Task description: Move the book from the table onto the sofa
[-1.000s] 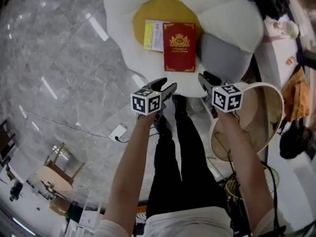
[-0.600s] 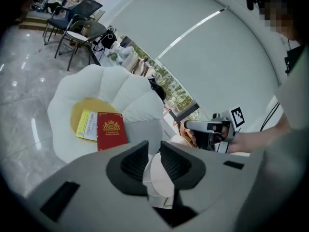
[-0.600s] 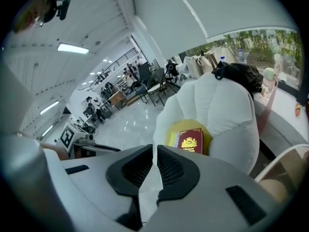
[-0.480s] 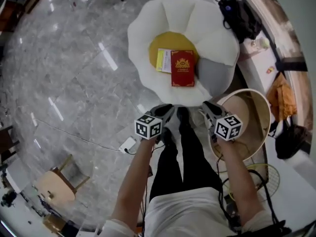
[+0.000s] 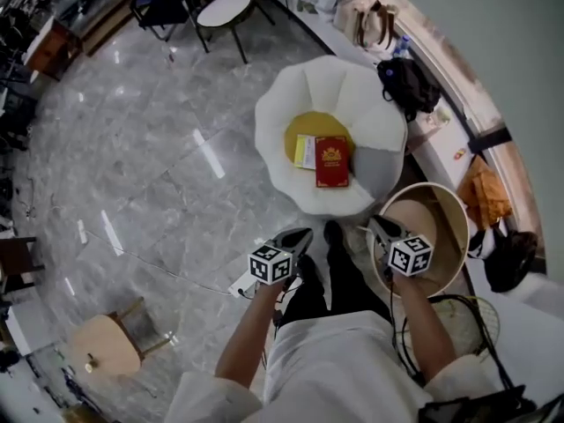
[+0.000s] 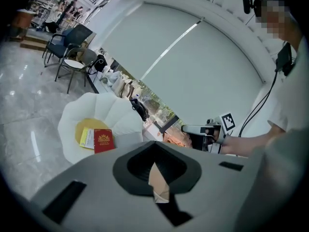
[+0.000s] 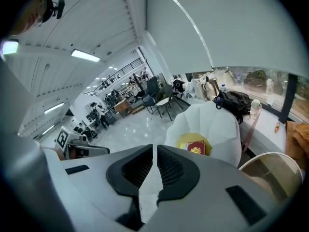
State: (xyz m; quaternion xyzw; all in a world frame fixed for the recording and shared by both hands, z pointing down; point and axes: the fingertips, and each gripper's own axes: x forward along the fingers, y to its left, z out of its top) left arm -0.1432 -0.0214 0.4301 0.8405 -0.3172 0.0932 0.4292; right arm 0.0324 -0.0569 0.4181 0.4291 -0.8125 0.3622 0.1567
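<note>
far ahead, book (image 5: 332,162) on sofa (image 5: 295,113), left claw (image 5: 303,235) and right claw (image 5: 375,224) closed, empty

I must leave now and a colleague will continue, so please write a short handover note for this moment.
Left gripper: shut, empty.
Right gripper: shut, empty.
Things: the red hardcover book with gold print lies flat on the yellow centre of the white flower-shaped sofa, beside a yellow-and-white booklet. The round wooden table stands at the right.
Done: book is on the sofa.
Left: apparently nothing.
</note>
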